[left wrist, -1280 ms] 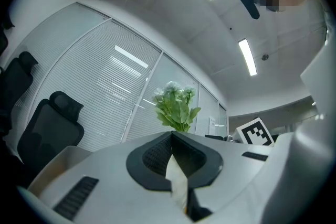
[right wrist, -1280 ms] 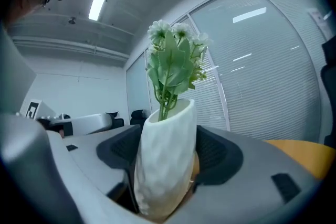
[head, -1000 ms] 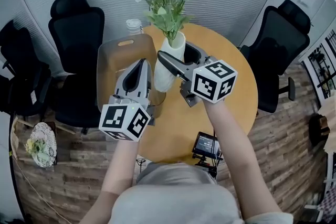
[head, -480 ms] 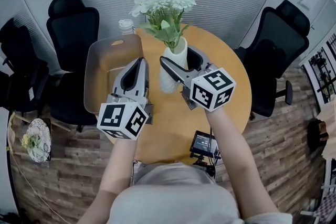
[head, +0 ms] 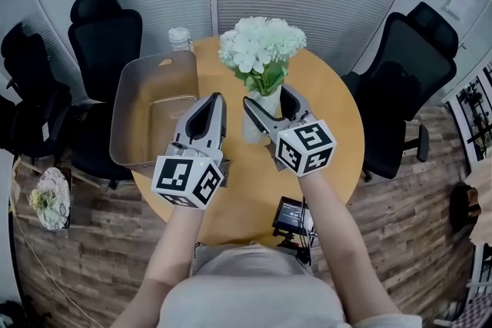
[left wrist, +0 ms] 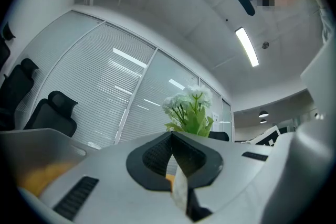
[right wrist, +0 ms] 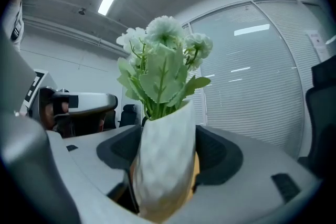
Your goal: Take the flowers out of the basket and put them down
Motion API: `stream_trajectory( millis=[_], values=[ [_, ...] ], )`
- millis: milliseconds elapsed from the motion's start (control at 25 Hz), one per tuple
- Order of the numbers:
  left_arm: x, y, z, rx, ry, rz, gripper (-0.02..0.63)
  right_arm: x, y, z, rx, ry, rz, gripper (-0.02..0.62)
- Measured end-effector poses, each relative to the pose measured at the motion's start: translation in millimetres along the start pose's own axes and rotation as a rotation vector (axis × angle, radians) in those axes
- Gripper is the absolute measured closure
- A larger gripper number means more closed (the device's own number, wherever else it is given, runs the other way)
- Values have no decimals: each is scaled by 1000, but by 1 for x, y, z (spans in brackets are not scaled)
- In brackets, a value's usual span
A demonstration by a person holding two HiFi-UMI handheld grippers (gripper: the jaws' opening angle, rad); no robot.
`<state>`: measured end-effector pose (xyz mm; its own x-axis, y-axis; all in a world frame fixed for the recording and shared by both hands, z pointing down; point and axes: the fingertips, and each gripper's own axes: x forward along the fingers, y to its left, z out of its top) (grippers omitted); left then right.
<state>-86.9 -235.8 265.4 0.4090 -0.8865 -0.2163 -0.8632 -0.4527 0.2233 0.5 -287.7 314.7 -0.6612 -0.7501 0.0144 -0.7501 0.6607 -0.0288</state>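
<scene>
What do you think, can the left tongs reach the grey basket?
Probably yes: the grey basket sits right beside the left tongs, which are shut and empty, with nothing between them.

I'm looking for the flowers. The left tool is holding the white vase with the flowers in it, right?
No, the right tool is holding the white vase with the flowers in it, as the right gripper view shows.
</scene>
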Motion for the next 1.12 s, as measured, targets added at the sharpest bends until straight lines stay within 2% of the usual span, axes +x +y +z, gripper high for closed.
stream_trajectory(
  millis=[240, 440, 680, 880, 1120],
  values=[
    [7, -21, -23, 39, -11, -44, 601, -5, -25, -37, -59, 37, -71, 255],
    [13, -24, -43, 45, -12, -33, 601, -2, -39, -65, -111, 64, -96, 255],
    [17, -16, -65, 73, -8, -5, 601, 9, -49, -90, -96, 51, -108, 255],
    [13, -8, -85, 70, -6, 18, 601, 16, -56, -108, -74, 19, -150, 255],
    [13, -5, -105, 77, -11, 30, 601, 17, -59, -129, -78, 0, -161, 255]
  ],
)
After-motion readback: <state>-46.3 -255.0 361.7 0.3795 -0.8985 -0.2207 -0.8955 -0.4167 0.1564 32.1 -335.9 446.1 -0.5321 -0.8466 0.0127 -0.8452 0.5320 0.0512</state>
